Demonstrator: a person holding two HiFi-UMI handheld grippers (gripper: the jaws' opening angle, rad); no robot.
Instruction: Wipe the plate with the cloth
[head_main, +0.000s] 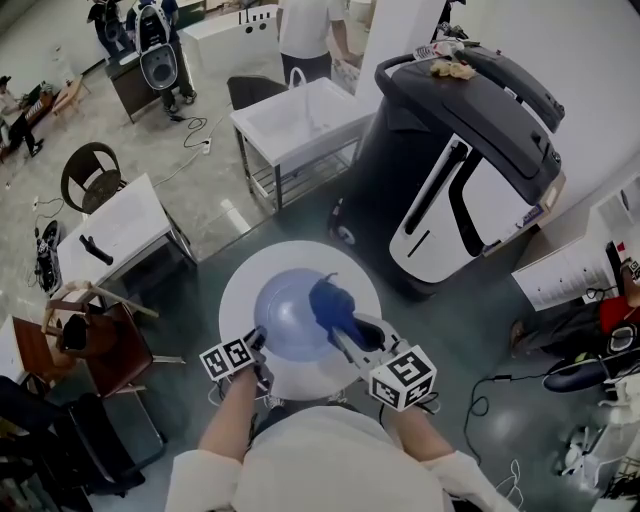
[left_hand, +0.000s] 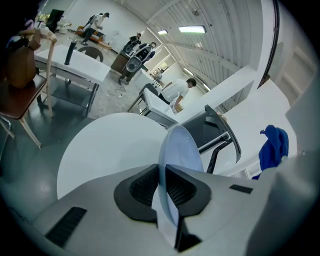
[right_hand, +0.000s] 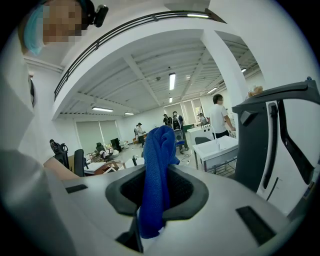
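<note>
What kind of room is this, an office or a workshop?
Probably an open lab or workshop hall: several white work tables, loose cables on the floor, and a big dark machine.

Blue cloth (head_main: 328, 300), pale-blue plate (head_main: 285, 315)

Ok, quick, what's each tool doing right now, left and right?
Left tool: closed on the rim of the plate.
Right tool: closed on the blue cloth.
</note>
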